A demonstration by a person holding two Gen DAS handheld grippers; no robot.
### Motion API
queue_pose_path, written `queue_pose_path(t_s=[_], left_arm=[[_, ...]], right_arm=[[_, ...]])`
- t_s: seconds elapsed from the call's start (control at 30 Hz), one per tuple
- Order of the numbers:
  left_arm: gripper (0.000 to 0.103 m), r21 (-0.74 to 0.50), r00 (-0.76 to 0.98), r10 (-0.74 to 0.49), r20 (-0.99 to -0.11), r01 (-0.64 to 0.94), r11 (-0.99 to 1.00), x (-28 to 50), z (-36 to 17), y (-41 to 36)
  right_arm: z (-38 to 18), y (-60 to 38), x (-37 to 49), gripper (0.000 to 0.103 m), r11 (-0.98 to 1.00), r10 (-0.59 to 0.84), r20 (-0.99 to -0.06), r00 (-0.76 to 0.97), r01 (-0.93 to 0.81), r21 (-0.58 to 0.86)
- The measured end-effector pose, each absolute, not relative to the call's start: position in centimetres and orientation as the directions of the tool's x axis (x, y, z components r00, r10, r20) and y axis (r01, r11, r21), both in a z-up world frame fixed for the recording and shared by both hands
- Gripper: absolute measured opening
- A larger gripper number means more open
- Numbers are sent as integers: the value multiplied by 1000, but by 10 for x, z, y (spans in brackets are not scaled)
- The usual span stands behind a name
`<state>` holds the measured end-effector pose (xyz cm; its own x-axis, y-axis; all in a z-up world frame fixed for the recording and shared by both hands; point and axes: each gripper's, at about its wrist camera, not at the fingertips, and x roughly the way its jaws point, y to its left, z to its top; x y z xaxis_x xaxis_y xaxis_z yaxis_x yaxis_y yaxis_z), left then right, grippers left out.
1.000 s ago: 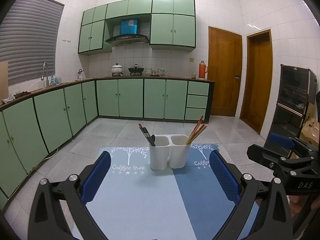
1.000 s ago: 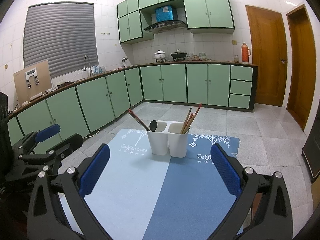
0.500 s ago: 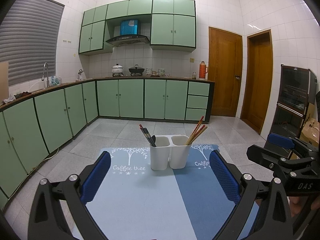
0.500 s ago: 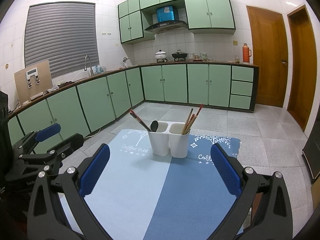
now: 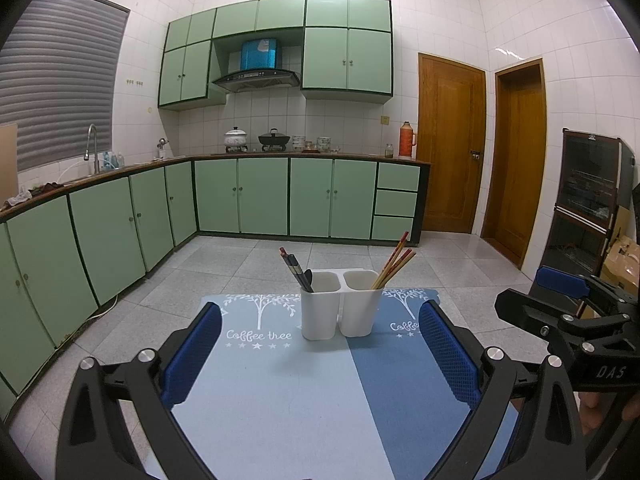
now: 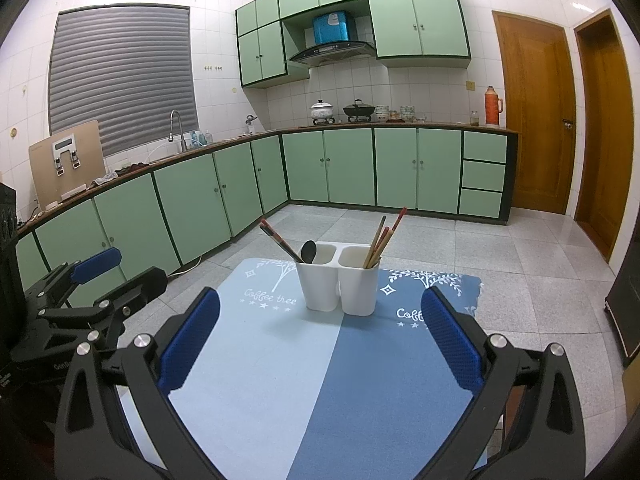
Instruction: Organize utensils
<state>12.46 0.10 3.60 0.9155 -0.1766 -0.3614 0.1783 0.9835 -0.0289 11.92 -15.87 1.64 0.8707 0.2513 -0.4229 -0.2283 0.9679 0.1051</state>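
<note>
A white two-cup utensil holder (image 5: pixel 339 312) stands at the far end of a two-tone blue mat (image 5: pixel 280 400). Its left cup holds dark chopsticks (image 5: pixel 294 268) and a black spoon (image 6: pixel 308 251). Reddish wooden chopsticks (image 5: pixel 394 262) lean out of the right cup. My left gripper (image 5: pixel 320 309) is open and empty, well short of the holder. In the right wrist view the holder (image 6: pixel 340 288) sits ahead of my right gripper (image 6: pixel 321 294), which is also open and empty. Each gripper shows at the edge of the other's view, level with the mat's sides.
The mat covers a small table with grey tiled floor beyond. Green cabinets (image 5: pixel 120 232) run along the left and back walls. Two wooden doors (image 5: pixel 450 148) stand at the back right, with a dark glass-fronted cabinet (image 5: pixel 588 204) at the far right.
</note>
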Motion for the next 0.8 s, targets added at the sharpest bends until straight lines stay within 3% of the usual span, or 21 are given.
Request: queue_pose_path(t_s=[0.8], left_arm=[[97, -34, 915, -178, -363, 178, 983, 124, 37, 2]], right_arm=[[15, -159, 119, 98, 968, 249, -425, 870, -226, 105]])
